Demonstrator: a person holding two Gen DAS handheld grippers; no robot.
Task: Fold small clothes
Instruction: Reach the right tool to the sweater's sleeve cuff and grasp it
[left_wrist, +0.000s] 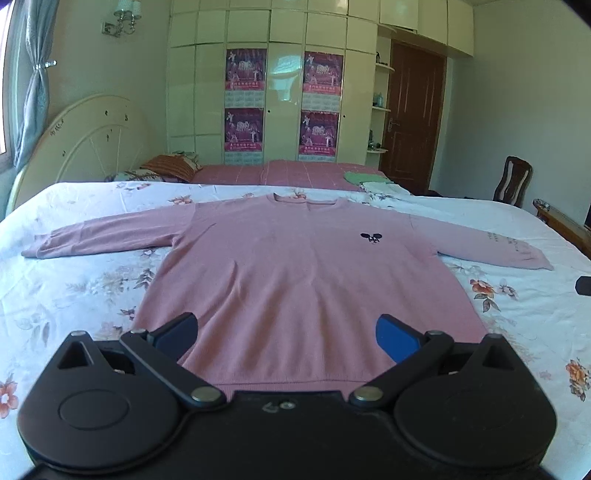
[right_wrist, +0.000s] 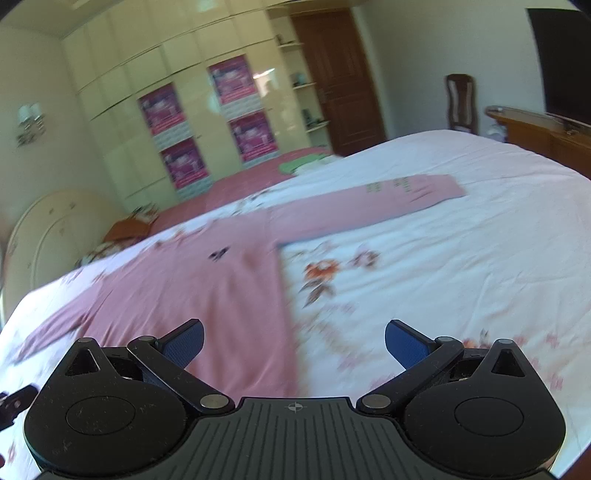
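A pink long-sleeved sweater (left_wrist: 295, 273) lies flat, front up, on the floral bedsheet (left_wrist: 92, 288), both sleeves spread out sideways, a small dark logo on its chest. My left gripper (left_wrist: 286, 332) is open and empty, hovering over the sweater's bottom hem, centred on it. My right gripper (right_wrist: 293, 345) is open and empty, above the sweater's (right_wrist: 207, 288) lower right side edge; the right sleeve (right_wrist: 369, 203) stretches away ahead of it. The right wrist view is motion-blurred.
A second bed with a pink cover (left_wrist: 280, 173) lies behind, with green clothing (left_wrist: 364, 177) on it. A headboard (left_wrist: 81, 144) is at left, a wardrobe (left_wrist: 273, 92) and door (left_wrist: 410, 110) behind, a chair (left_wrist: 513, 184) and wooden furniture (right_wrist: 535, 129) at right.
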